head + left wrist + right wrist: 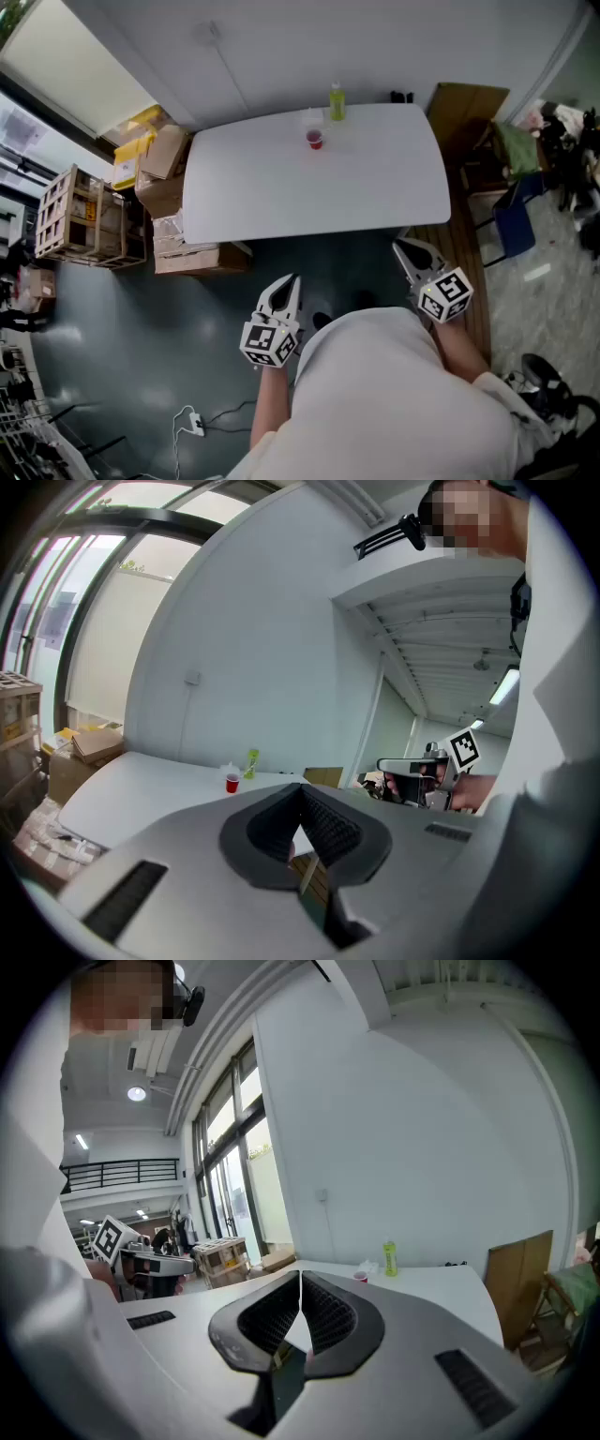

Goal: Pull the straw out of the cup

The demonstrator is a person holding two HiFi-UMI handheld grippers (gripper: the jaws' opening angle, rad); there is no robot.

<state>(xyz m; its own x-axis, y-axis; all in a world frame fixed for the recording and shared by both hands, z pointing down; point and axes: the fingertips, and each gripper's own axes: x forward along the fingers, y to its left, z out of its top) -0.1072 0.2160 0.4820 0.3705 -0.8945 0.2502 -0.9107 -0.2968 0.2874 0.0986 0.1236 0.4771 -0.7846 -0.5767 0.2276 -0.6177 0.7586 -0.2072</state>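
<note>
A small red cup [314, 140] stands near the far edge of the white table [281, 197]; a straw in it is too small to make out. The cup also shows far off in the left gripper view [232, 783] and in the right gripper view [361, 1277]. Both grippers hover over the dark floor, short of the table's near edge and well away from the cup. My left gripper [290, 280] is shut with nothing held, its jaws meeting in its own view [300, 789]. My right gripper [401, 246] is shut and empty too [300, 1275].
A green bottle [337, 101] and a clear plastic item [309, 118] stand by the cup. Cardboard boxes [169, 178] and a wooden crate [80, 216] crowd the table's left side. A cardboard panel [464, 108] and a chair [511, 220] are at its right. A power strip [195, 424] lies on the floor.
</note>
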